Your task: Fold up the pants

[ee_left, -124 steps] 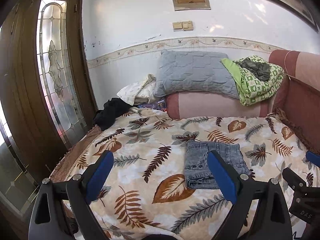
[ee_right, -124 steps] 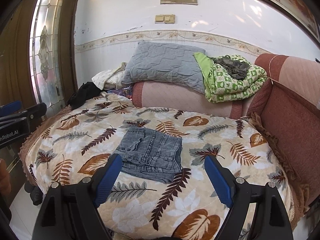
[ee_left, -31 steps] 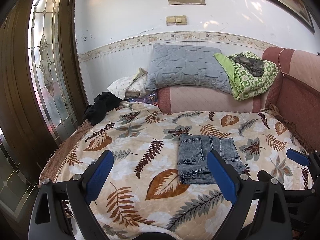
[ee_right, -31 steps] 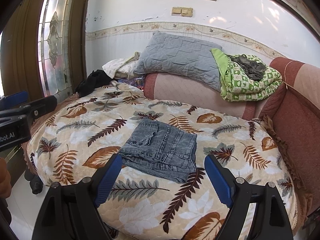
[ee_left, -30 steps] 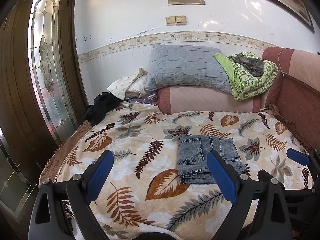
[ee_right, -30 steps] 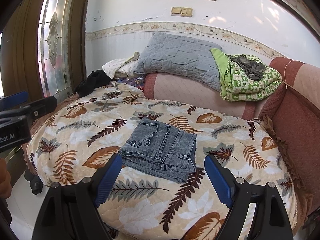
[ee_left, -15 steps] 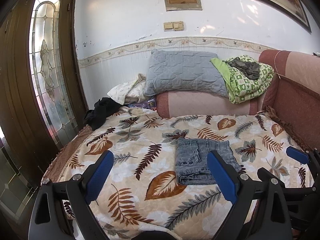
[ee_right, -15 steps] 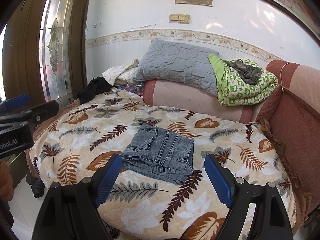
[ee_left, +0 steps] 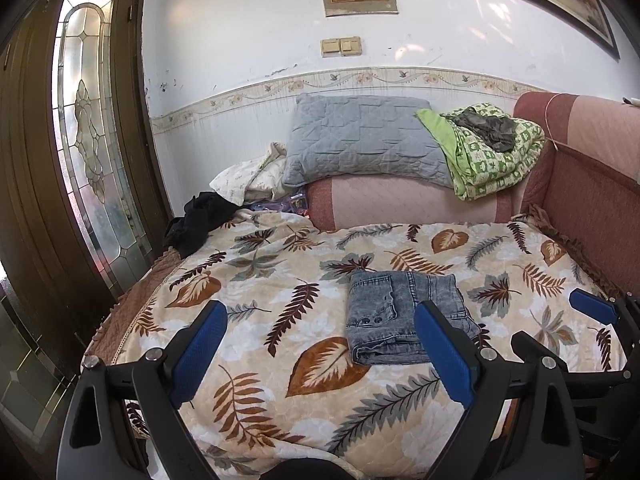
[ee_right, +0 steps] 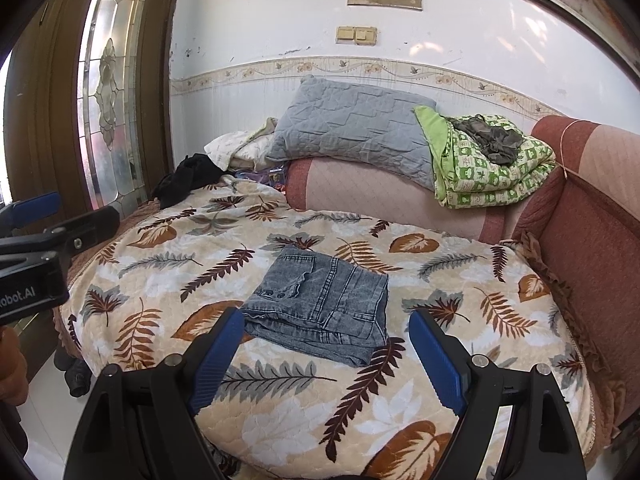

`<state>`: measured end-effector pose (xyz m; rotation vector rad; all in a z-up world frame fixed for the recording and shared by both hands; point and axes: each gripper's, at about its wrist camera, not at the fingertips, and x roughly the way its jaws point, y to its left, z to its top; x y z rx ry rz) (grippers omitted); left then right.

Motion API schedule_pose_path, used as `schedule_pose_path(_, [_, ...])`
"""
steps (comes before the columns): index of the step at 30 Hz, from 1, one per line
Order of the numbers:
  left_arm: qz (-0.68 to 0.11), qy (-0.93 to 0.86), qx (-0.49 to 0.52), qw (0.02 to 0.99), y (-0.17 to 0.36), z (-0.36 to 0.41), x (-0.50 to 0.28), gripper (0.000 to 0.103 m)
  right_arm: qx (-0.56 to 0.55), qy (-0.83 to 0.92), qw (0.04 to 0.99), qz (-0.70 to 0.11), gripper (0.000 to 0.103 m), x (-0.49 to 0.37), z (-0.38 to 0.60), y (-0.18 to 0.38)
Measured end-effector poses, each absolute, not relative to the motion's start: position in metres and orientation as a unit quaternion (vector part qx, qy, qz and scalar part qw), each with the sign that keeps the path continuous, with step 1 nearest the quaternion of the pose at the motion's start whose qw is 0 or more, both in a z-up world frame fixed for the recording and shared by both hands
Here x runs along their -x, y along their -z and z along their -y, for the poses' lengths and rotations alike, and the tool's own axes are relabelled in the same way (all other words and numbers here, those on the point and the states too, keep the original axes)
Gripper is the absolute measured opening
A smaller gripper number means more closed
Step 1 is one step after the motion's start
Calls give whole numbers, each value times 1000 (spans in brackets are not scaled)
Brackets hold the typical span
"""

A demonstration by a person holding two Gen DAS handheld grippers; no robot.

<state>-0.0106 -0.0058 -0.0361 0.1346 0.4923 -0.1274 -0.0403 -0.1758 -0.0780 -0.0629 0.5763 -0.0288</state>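
Note:
The grey denim pants [ee_left: 400,318] lie folded in a compact rectangle on the leaf-patterned bedspread [ee_left: 280,280]; they also show in the right wrist view [ee_right: 324,304]. My left gripper [ee_left: 320,356] is open and empty, held back above the bed's near edge, with the pants behind its right finger. My right gripper [ee_right: 324,360] is open and empty, held back just short of the pants' near edge. The right gripper's blue tip [ee_left: 592,307] shows at the right of the left wrist view. The left gripper [ee_right: 44,232] shows at the left of the right wrist view.
A grey pillow [ee_left: 360,140] and a green patterned quilt [ee_left: 492,152] rest on the pink bolster at the back. Black clothing [ee_left: 200,220] lies at the bed's back left corner. A wooden glass-panelled door [ee_left: 88,160] stands left. A red padded sofa side [ee_right: 592,240] borders the right.
Both grippers have drawn back and risen slightly from the bed, so the folded pants appear farther away. The pants have not moved.

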Motion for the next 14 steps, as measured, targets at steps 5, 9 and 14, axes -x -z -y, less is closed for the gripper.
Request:
schedule_pose_path(5, [-247, 61, -65, 965, 38, 5, 7, 95, 31, 12, 957, -287, 87, 37, 175, 81])
schedule_pose_path(9, [-250, 62, -63, 964, 40, 5, 5, 95, 31, 11, 956, -290, 87, 36, 175, 82])
schedule_pose_path(14, [-253, 64, -62, 963, 42, 5, 3, 95, 31, 11, 956, -293, 87, 34, 175, 86])
